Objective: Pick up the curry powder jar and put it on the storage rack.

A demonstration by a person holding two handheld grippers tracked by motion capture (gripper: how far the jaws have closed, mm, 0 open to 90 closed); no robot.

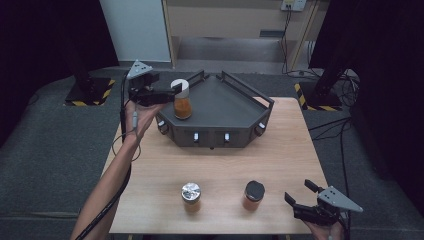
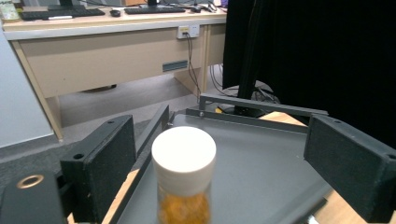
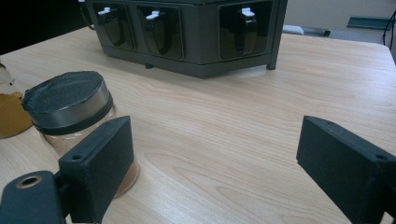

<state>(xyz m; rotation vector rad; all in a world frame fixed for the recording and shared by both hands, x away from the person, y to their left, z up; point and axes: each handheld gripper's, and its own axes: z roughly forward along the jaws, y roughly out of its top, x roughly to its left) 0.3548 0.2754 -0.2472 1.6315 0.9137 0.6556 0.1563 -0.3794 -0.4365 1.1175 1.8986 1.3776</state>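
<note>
A jar of orange powder with a white lid [image 1: 182, 101] stands upright on the left part of a dark grey tray [image 1: 227, 107]. My left gripper [image 1: 170, 91] reaches it from the left; in the left gripper view its jaws stand wide on either side of the white-lidded jar [image 2: 183, 172] without touching it, so the left gripper [image 2: 219, 135] is open. Near the table's front right corner my right gripper [image 1: 298, 191] is open and holds nothing. Just left of the right gripper [image 3: 217, 135] stands a black-lidded jar [image 3: 70, 112], with the tray [image 3: 187, 42] beyond it.
A silver-lidded jar [image 1: 191, 196] and the black-lidded jar [image 1: 254, 194] stand near the front edge of the wooden table [image 1: 280, 155]. The tray has raised rails along its back and sides. A desk [image 2: 107, 51] and black curtains lie beyond.
</note>
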